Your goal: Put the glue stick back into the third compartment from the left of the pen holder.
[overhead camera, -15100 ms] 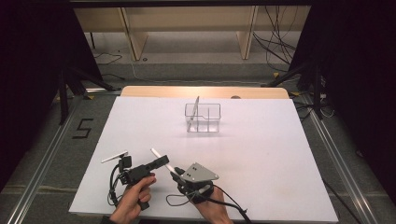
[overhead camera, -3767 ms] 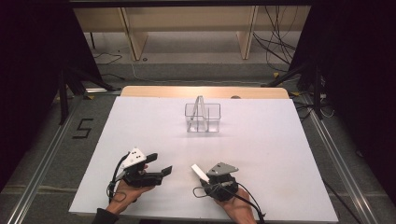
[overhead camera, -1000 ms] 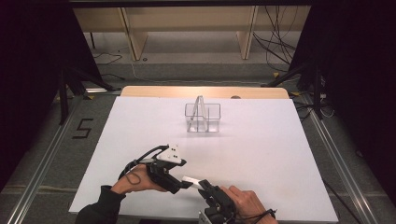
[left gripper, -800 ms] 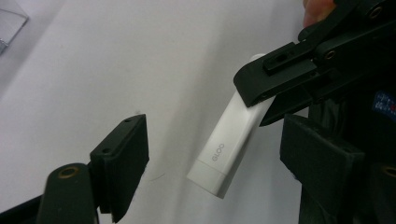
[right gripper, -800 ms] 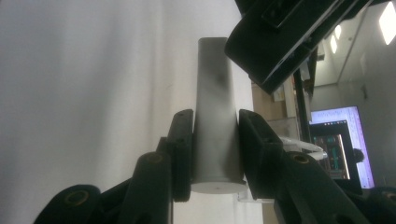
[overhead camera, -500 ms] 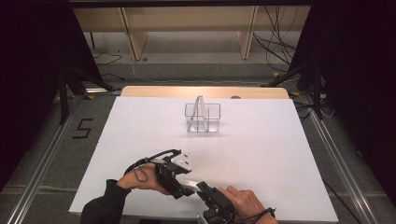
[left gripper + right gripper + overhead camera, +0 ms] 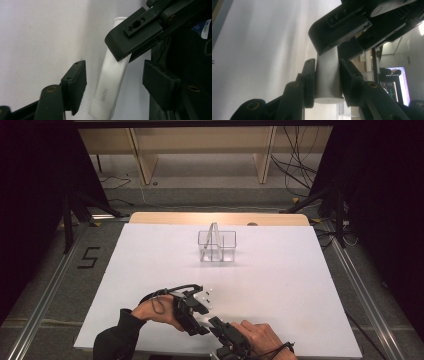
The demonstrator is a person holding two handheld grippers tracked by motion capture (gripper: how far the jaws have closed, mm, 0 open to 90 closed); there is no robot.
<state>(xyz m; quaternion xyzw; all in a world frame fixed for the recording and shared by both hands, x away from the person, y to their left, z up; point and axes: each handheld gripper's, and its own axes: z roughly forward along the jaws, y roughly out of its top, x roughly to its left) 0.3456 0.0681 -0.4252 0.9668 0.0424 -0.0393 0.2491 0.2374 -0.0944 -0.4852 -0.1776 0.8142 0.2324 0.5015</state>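
Looking down on the white table (image 7: 280, 270), I see the clear rack (image 7: 216, 246) standing well away at the far middle, with one thin stick already upright in it, though I cannot tell what that stick is. Both my hands are low at the near edge, close together, so the work in hand is a handover and nothing has travelled toward the rack yet. My right gripper (image 7: 326, 77) is clamped on the white glue tube (image 7: 111, 85) near its flat cap end; in the right gripper view both pads press its sides. My left gripper (image 7: 115, 82) has come around the other end of the tube: in the left gripper view the tube, printed GLOO, runs up between my jaws, which have just been closing, but a gap remains on each side, so they are apart and not gripping. I judge the pick-up done and the transfer about half made. Left to do, as I read it: close the left jaws fully on the tube, release the right, then carry the tube wherever it belongs, perhaps the rack.
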